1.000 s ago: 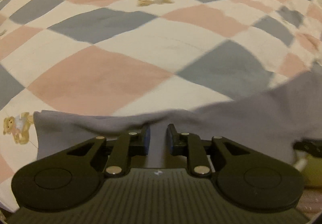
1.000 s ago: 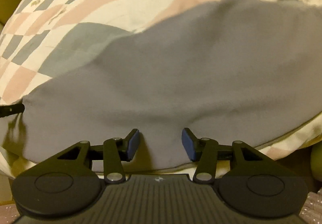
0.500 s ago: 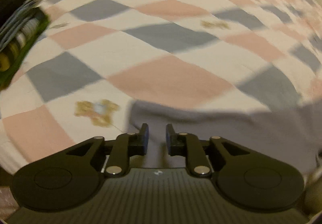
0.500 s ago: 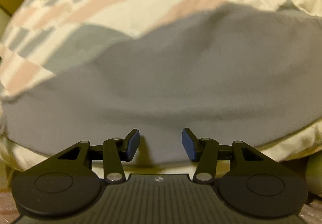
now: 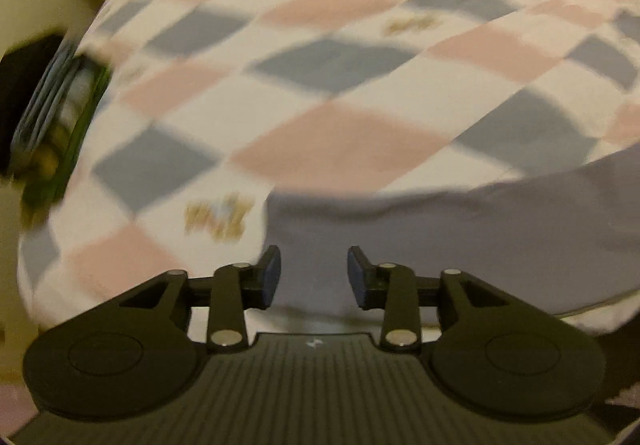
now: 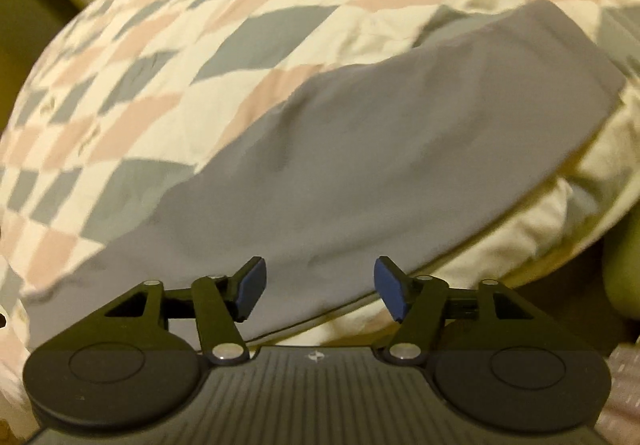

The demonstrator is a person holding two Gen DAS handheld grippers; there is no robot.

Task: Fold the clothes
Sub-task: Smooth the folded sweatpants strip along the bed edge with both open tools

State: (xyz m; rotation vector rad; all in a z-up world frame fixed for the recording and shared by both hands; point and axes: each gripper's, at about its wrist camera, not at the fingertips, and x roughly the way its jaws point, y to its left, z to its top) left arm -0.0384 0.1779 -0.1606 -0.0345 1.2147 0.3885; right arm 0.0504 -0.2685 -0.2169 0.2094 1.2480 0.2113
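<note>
A plain grey garment [image 6: 380,165] lies flat in a long band on a checked bedspread [image 6: 168,57]. In the left wrist view its left end [image 5: 440,237] fills the lower right, and my left gripper [image 5: 314,277] hovers open over its near left corner with nothing between the fingers. My right gripper [image 6: 318,291] is open too, just over the garment's near edge, its blue pads [image 6: 250,287] apart and holding nothing. The far end of the garment reaches the upper right of the right wrist view.
The bedspread [image 5: 340,85] has pink, grey and white diamonds with small bear prints [image 5: 218,215]. A dark, green-edged object [image 5: 52,117] sits off the bed's left edge. The bed's near edge [image 6: 500,253] drops away just below the garment.
My left gripper has opened and let go of the garment's edge, then swung left. My right gripper stayed open and the view pulled back, showing the garment lying as a long band.
</note>
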